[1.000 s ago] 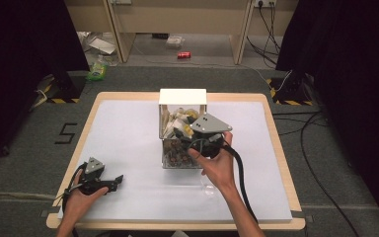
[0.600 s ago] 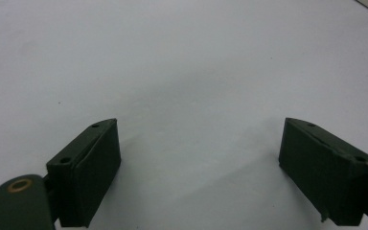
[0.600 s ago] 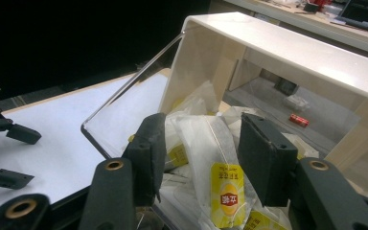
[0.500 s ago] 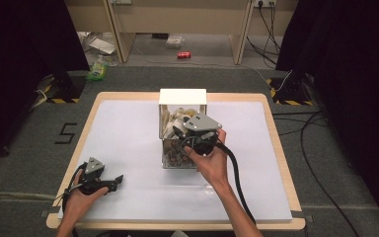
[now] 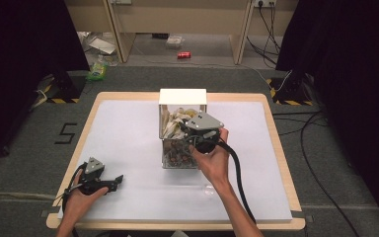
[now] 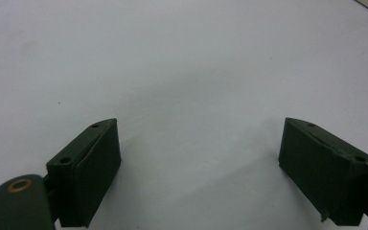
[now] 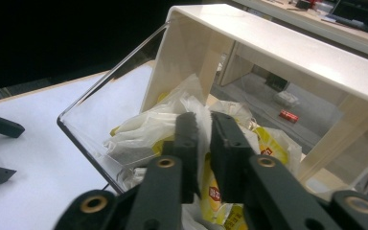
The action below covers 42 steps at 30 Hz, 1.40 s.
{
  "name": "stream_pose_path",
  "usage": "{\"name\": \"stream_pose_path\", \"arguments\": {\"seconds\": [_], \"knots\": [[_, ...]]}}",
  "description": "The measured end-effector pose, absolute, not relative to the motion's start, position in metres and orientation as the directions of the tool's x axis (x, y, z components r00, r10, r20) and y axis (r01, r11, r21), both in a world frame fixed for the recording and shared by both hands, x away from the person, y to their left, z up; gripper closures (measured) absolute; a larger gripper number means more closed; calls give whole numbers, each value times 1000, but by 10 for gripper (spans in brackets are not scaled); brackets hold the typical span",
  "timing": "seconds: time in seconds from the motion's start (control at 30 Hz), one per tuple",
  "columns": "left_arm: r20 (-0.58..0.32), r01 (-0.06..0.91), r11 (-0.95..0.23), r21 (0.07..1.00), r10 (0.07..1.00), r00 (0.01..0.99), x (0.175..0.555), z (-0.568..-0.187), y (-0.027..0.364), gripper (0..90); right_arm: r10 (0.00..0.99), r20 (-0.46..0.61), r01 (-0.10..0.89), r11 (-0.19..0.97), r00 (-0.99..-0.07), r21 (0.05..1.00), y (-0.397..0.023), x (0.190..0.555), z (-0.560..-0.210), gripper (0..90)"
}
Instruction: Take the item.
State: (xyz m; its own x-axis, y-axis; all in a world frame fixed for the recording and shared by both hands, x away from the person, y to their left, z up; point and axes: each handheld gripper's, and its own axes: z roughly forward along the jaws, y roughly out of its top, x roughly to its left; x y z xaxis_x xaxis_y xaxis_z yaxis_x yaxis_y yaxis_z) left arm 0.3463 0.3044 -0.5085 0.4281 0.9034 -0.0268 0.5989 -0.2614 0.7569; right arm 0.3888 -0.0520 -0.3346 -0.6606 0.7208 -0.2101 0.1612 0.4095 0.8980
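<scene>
A clear plastic box [image 5: 182, 129] with a white back panel stands mid-table, holding several white and yellow tea-bag packets [image 7: 139, 132]. My right gripper [image 5: 190, 137] reaches into the box from above. In the right gripper view its jaws have just been closing, and the right gripper [image 7: 204, 120] is now shut on the edge of a white packet [image 7: 202, 143] pinched between the pads. My left gripper [image 5: 116, 181] rests on the table at the near left. In the left gripper view the left gripper [image 6: 199, 158] stands wide open over bare white surface.
The white table top [image 5: 128, 128] has a wooden rim [image 5: 276, 143]. The right gripper's black cable [image 5: 239, 173] trails toward the near edge. A red can [image 5: 183, 55] and litter [image 5: 97, 71] lie on the floor beyond the table.
The right gripper has dipped a little further into the box and its jaws have closed on a packet. The left hand has stayed put.
</scene>
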Motion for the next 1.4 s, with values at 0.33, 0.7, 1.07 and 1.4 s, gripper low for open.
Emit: {"name": "stream_pose_path", "arguments": {"seconds": [0.33, 0.7, 1.07, 1.4], "knots": [[-27, 599, -262, 757, 903, 428, 346, -509, 304, 135, 712, -220, 121, 395, -667, 911, -59, 385, -328, 900], [-27, 599, -261, 757, 903, 428, 346, -509, 304, 134, 722, -213, 69, 339, -659, 938, -75, 375, -310, 900], [-28, 600, -261, 756, 903, 428, 346, -508, 304, 135, 724, -196, 36, 292, -662, 956, -89, 363, -296, 900], [-28, 601, -261, 756, 903, 428, 346, -508, 304, 135, 708, -175, 29, 266, -685, 964, -103, 349, -292, 900]]}}
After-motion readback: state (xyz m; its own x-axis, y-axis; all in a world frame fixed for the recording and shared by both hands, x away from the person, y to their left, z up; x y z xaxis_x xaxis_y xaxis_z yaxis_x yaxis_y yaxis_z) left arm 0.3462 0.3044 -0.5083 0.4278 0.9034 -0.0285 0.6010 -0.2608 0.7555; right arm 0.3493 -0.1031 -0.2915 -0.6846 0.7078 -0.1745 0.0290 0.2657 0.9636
